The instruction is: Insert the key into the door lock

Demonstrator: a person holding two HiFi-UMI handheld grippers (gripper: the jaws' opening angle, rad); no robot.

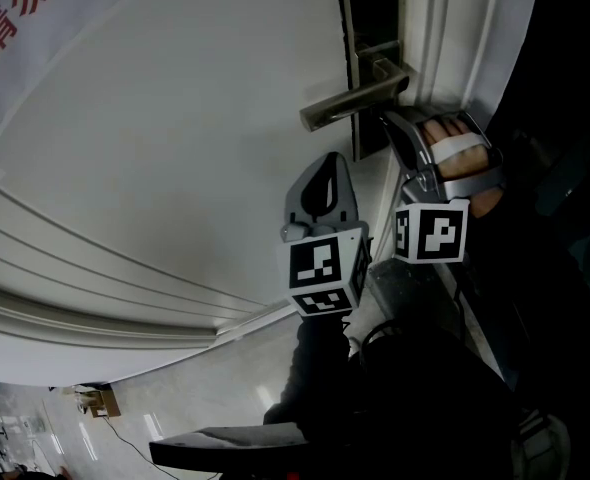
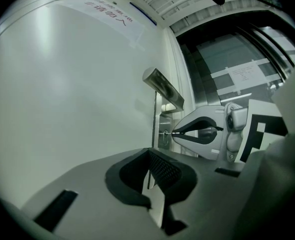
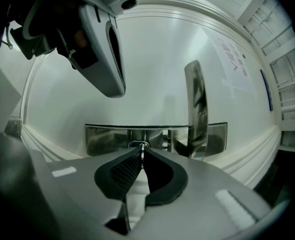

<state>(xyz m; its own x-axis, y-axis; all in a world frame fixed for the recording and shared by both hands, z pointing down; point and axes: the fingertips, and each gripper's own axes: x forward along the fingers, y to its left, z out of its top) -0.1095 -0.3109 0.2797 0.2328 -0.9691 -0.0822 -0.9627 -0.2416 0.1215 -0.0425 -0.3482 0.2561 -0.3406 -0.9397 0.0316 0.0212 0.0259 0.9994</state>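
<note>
The right gripper [image 3: 141, 153] has its jaws pressed together on the thin key [image 3: 142, 145]. The key's tip meets the lock cylinder [image 2: 163, 133] in the metal plate [image 3: 107, 138], though how far it sits in cannot be told. The door handle [image 3: 197, 109] juts out just beside the lock. The left gripper [image 2: 148, 154], its jaws closed on nothing, hangs just left of the right one, near the white door [image 1: 175, 118].
</note>
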